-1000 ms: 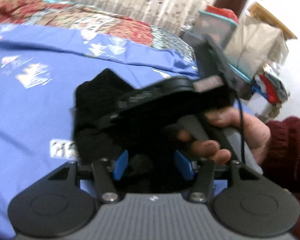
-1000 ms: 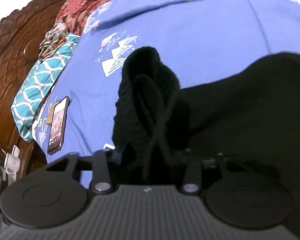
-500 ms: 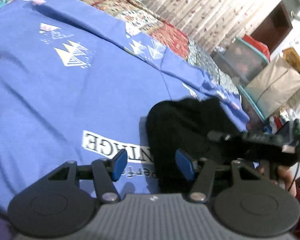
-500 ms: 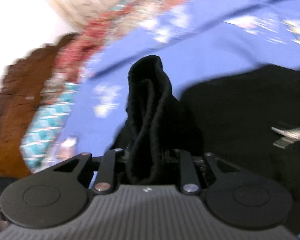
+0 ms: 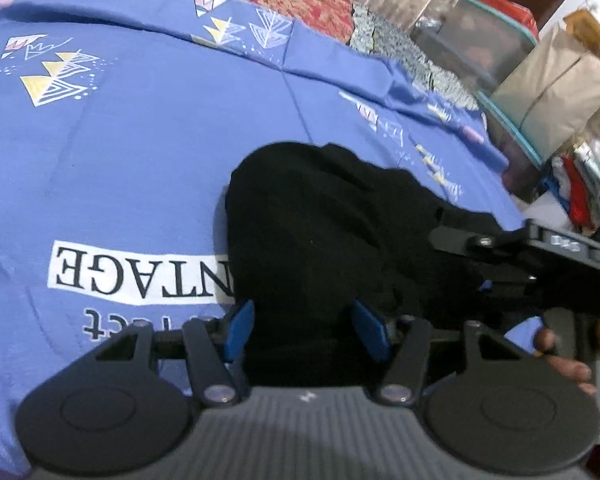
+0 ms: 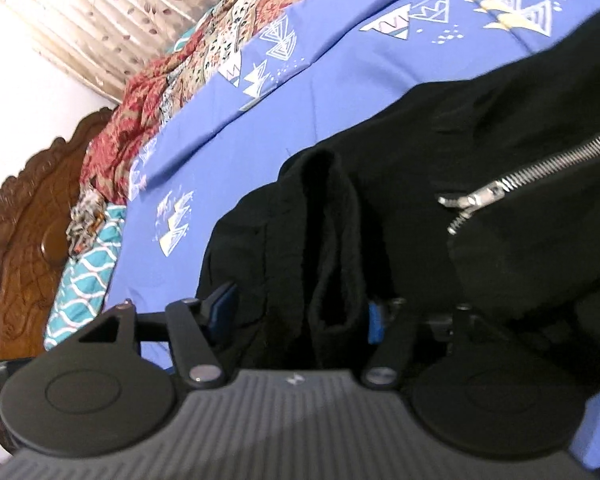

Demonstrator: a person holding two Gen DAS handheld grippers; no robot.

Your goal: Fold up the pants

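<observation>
Black pants (image 5: 320,220) lie bunched on a blue bedsheet (image 5: 140,140). My left gripper (image 5: 305,334) hovers low over their near end. Its blue pads (image 5: 240,330) stand apart with black cloth lying between them, not pinched. In the right wrist view the pants (image 6: 420,140) show a silver zipper (image 6: 500,188). A folded ridge of cloth (image 6: 332,240) runs up between the jaws of my right gripper (image 6: 300,312). Those jaws are opening; the left pad (image 6: 224,306) is clear of the fabric. A person's hand (image 5: 564,360) holds that gripper at the right of the left wrist view.
The sheet bears a white printed label (image 5: 132,272). A red patterned quilt (image 5: 300,0) lies along the far side. Storage boxes and a paper bag (image 5: 548,80) stand past the bed's right edge. A carved wooden headboard (image 6: 20,248) and a teal pillow (image 6: 88,276) are at the left.
My left gripper swung away from the right hand and came down over the pants' end. My right gripper carried the pinched bunch across, rolled, and widened its jaws off it.
</observation>
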